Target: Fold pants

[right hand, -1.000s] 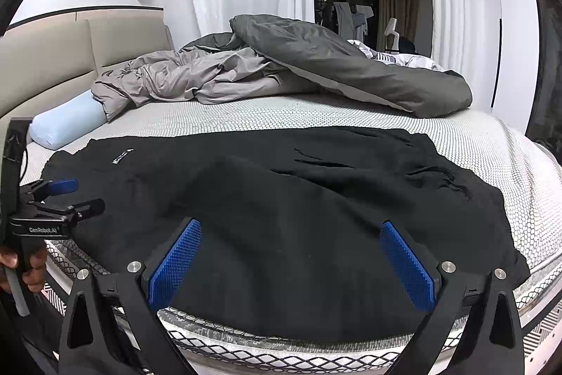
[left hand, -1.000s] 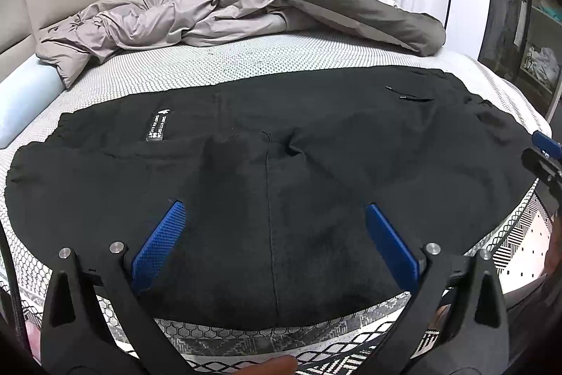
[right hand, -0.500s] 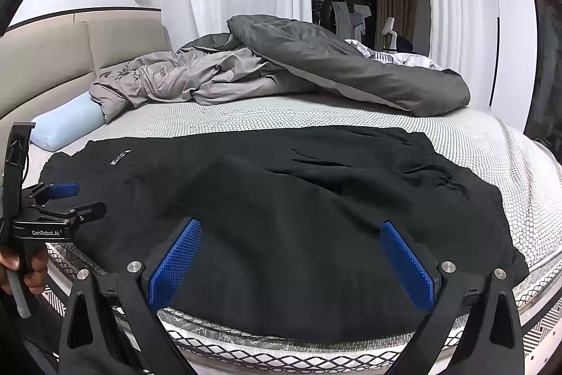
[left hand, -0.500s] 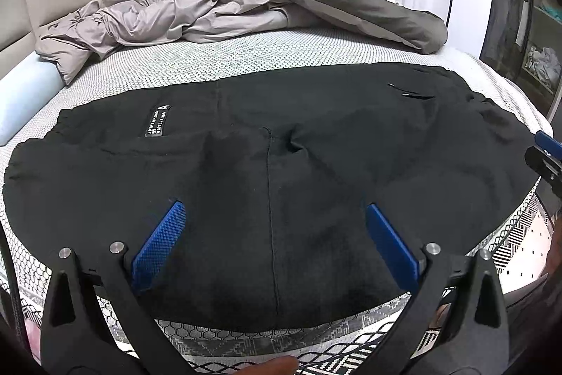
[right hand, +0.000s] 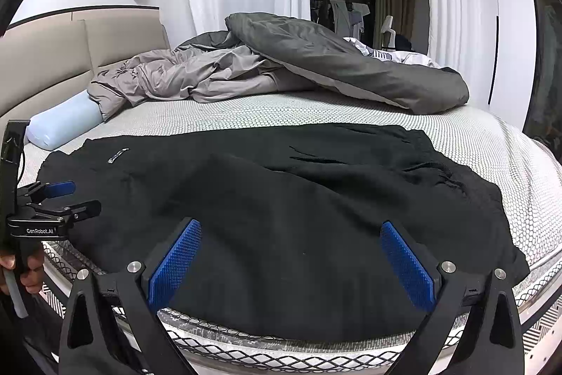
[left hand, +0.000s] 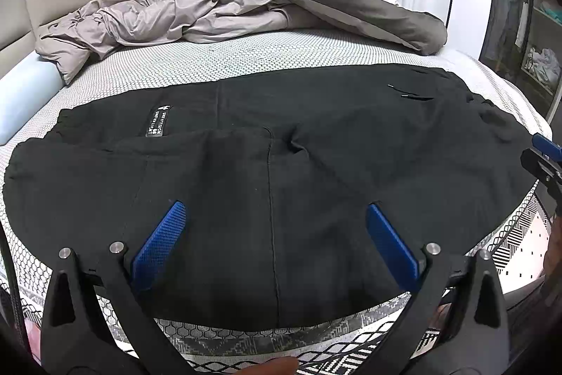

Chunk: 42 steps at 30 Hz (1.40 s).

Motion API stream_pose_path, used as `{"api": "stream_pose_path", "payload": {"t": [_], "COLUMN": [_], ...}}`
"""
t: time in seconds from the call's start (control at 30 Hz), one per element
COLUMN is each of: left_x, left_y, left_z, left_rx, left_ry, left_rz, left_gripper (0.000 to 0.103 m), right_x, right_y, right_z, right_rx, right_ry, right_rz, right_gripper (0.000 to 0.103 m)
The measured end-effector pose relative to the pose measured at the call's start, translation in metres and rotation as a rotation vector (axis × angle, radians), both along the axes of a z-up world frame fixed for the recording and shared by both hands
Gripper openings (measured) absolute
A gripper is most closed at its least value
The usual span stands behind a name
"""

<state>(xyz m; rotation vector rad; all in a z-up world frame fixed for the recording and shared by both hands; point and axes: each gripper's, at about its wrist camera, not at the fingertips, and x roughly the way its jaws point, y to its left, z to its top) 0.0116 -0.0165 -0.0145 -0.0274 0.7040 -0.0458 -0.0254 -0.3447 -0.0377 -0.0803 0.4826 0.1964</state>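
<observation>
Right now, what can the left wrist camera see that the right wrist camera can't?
Only the left wrist view shows a dark glass cabinet at the far right and a fingertip at the bottom edge. Only the right wrist view shows a hand holding the left gripper and the pants' drawstring. Both show the black pants spread flat, their white label, the rumpled duvet, the light blue bolster pillow and the patterned mattress. Both grippers are open, holding nothing.

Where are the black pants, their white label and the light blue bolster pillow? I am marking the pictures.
black pants (left hand: 316, 185): left wrist view, middle of the spread cloth.
white label (left hand: 158, 121): left wrist view, middle of the patch.
light blue bolster pillow (right hand: 61, 125): right wrist view, its rounded side.
</observation>
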Motion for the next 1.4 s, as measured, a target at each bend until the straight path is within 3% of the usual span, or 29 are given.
{"api": "stream_pose_path", "payload": {"t": [1.03,1.27,1.4], "left_x": [-0.004,-0.007,-0.007], "left_y": [0.003,0.011,0.022], "left_z": [0.000,0.000,-0.001], "left_rx": [0.002,0.074,0.059], "left_ry": [-0.001,0.010,0.062], "left_rz": [0.007,0.091,0.118], "left_gripper": [0.102,0.102,0.102], "right_x": [-0.001,-0.006,-0.005], "right_y": [-0.004,-0.004,-0.003], "right_z": [-0.001,0.001,-0.001], "right_rx": [0.003,0.006,-0.007], "right_ry": [0.005,-0.002,0.003], "right_rz": [-0.013,-0.009,-0.013], "right_gripper": [0.103,0.103,0.103]}}
